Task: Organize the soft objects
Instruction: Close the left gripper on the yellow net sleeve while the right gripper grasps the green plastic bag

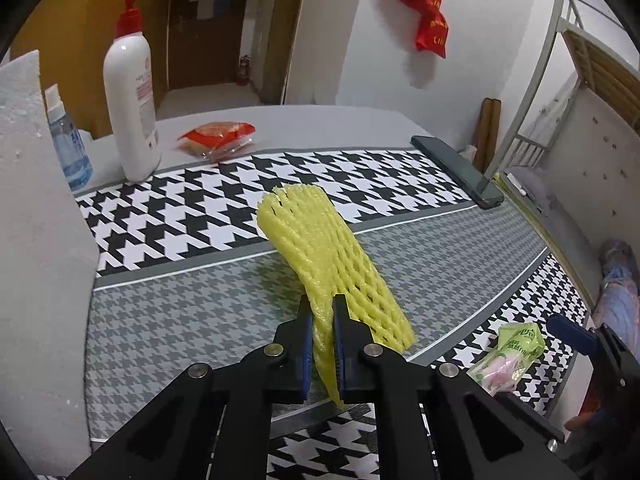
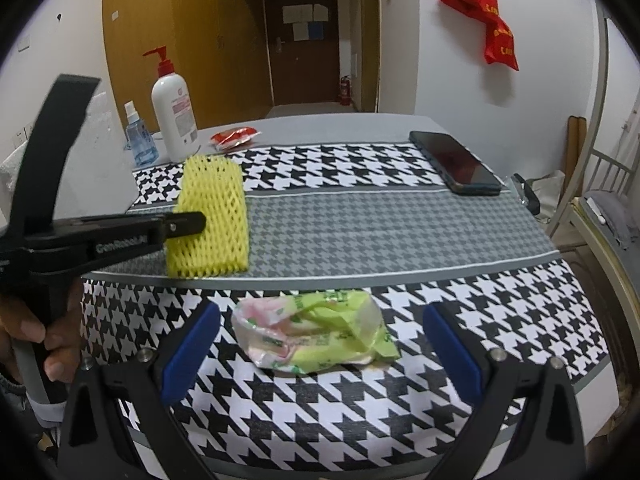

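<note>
At the far left a white foam block (image 1: pixel 36 200) stands beside a blue spray bottle (image 1: pixel 68 148) and a white pump bottle (image 1: pixel 134 92) with a red top. Next, the left gripper (image 1: pixel 323 312) pinches the yellow foam net sleeve (image 1: pixel 332 256) tightly along 1 edge, holding it over the grey band of the houndstooth cloth (image 1: pixel 200 216). A red snack packet (image 1: pixel 216 138) lies behind. Further right, the right gripper (image 2: pixel 320 344) hovers with its 2 blue pads (image 2: pixel 192 344) spread wide on either side of a crumpled green wrapper (image 2: pixel 320 332), not touching it. A dark phone (image 2: pixel 456 162) lies at the far right.
</note>
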`<action>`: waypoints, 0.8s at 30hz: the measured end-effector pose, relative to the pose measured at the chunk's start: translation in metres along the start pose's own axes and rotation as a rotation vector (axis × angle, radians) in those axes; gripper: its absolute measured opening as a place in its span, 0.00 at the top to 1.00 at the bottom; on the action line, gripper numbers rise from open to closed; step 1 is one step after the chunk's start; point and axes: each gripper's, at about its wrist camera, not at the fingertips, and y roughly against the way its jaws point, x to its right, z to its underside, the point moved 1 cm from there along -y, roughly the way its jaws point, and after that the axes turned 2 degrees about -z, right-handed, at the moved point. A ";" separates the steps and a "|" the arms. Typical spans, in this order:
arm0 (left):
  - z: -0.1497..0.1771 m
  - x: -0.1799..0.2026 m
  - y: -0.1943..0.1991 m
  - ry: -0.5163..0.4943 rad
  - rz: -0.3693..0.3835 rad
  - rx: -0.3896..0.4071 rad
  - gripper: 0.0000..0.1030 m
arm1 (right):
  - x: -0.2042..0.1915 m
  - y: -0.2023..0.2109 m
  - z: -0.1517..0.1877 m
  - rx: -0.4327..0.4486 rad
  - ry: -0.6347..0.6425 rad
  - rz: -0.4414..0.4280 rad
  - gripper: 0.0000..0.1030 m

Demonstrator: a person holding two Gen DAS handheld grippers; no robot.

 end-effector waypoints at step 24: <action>0.002 -0.004 0.018 -0.013 0.007 0.053 0.91 | -0.009 -0.013 0.007 -0.088 0.048 -0.046 0.44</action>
